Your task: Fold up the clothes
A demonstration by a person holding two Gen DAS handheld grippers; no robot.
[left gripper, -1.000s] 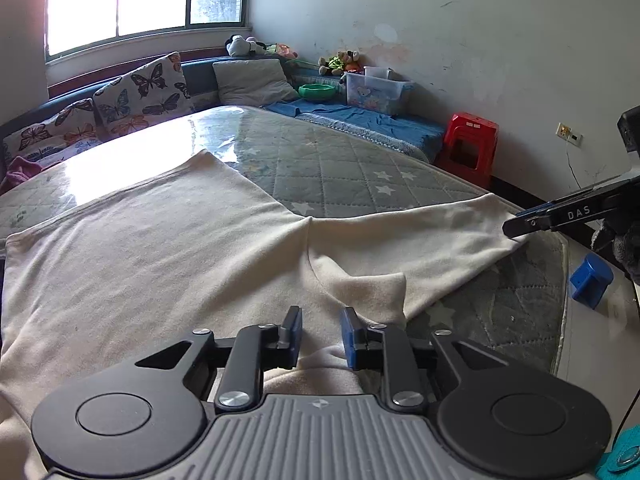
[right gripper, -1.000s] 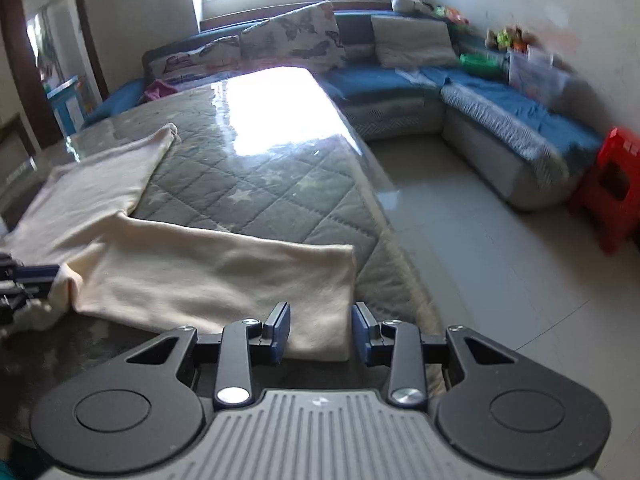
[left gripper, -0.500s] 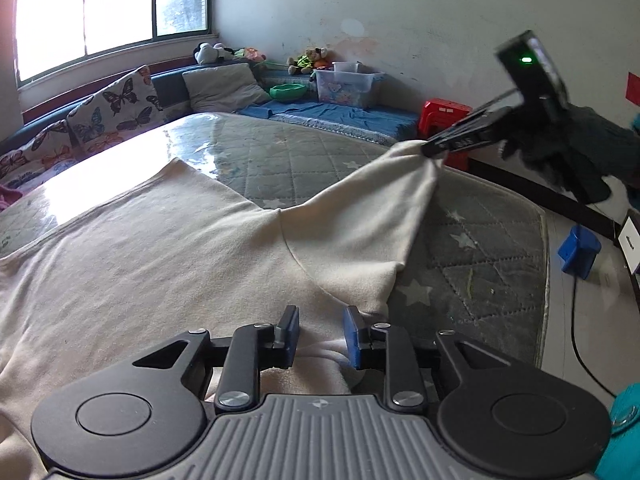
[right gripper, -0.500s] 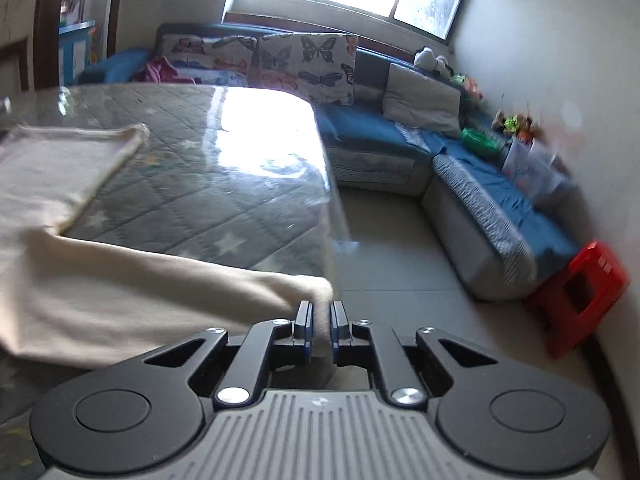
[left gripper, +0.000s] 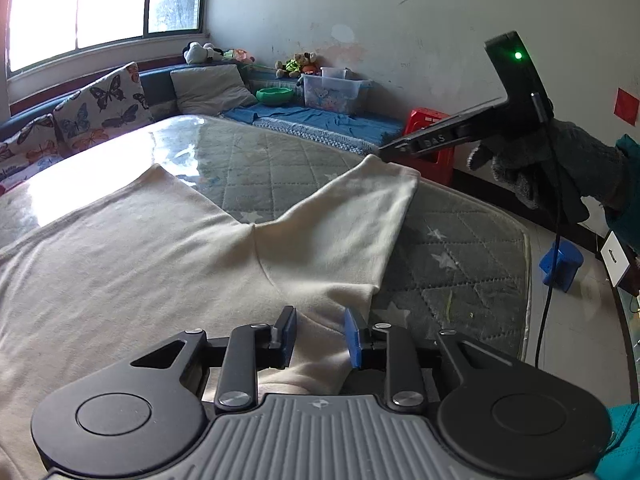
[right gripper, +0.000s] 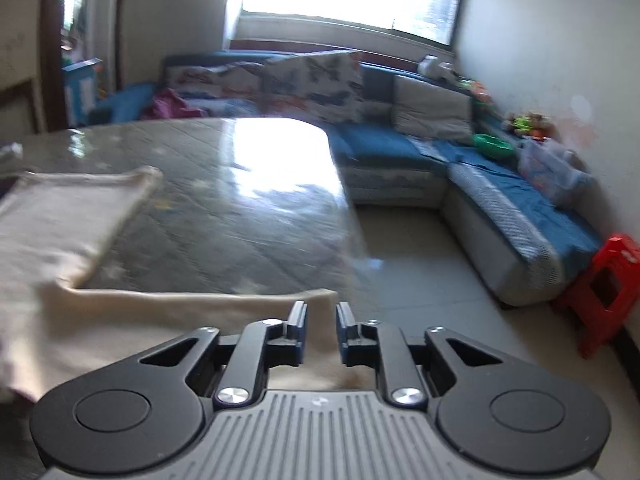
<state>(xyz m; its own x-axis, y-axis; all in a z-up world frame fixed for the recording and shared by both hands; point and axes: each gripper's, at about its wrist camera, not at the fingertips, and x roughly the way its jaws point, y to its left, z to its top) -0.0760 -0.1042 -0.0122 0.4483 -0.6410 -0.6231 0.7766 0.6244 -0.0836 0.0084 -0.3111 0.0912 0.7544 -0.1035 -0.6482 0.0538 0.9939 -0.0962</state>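
cream garment (left gripper: 168, 264) lies spread on the quilted surface (left gripper: 460, 240), its sleeve running toward 1 o'clock. half a second ago the right gripper (left gripper: 384, 153) held that sleeve tip lifted; now the tip lies flatter and the jaws are opening, cloth between them, pads apart from it. left gripper (left gripper: 320, 334) stands narrow over a fold at 6 o'clock, and i cannot tell if it pinches. beyond the surface: blue sofa (right gripper: 520, 208) at 3 o'clock, red stool (right gripper: 608, 280), window (left gripper: 100, 4) at 11 o'clock.
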